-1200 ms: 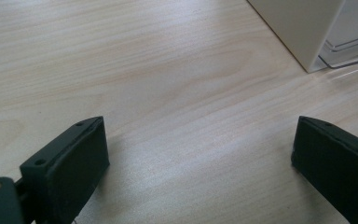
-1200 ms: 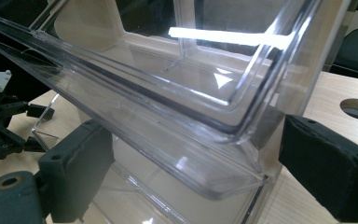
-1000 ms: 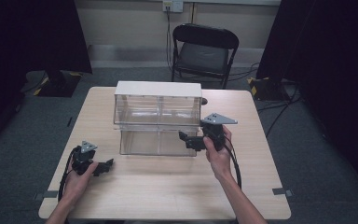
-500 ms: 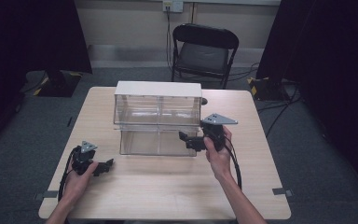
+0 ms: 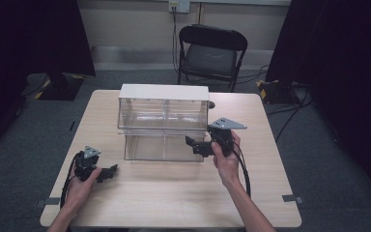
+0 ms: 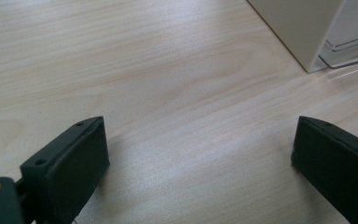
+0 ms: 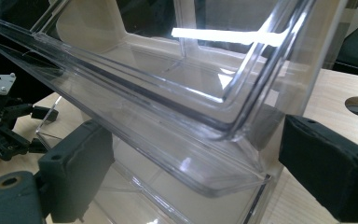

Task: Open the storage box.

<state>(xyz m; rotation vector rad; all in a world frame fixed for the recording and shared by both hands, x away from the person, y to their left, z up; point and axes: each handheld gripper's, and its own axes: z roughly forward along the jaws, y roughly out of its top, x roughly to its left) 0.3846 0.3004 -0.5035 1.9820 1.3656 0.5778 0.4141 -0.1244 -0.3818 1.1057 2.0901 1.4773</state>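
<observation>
A clear plastic drawer unit (image 5: 163,123) with a white top stands in the middle of the wooden table (image 5: 174,193), toward its far side, and its lower drawer (image 5: 164,147) is pulled out toward the person. The right gripper (image 5: 191,143) is held at the right front corner of that pulled-out drawer, pointing left along its front. In the right gripper view its two black jaws stand wide apart, one on each side of the drawer's clear corner (image 7: 233,172); whether either pad actually touches the plastic cannot be told. The upper drawer's front (image 7: 135,88) runs just above, shut in the frame. The left gripper (image 5: 110,172) rests low near the front left part of the table, well apart from the drawer unit, held in the person's left hand (image 5: 79,186). In the left gripper view its jaws are also spread wide, with nothing but bare wood between them, and the white side wall (image 6: 303,28) of the unit shows at the upper right. A black folding chair (image 5: 211,53) stands beyond the table's far edge.
</observation>
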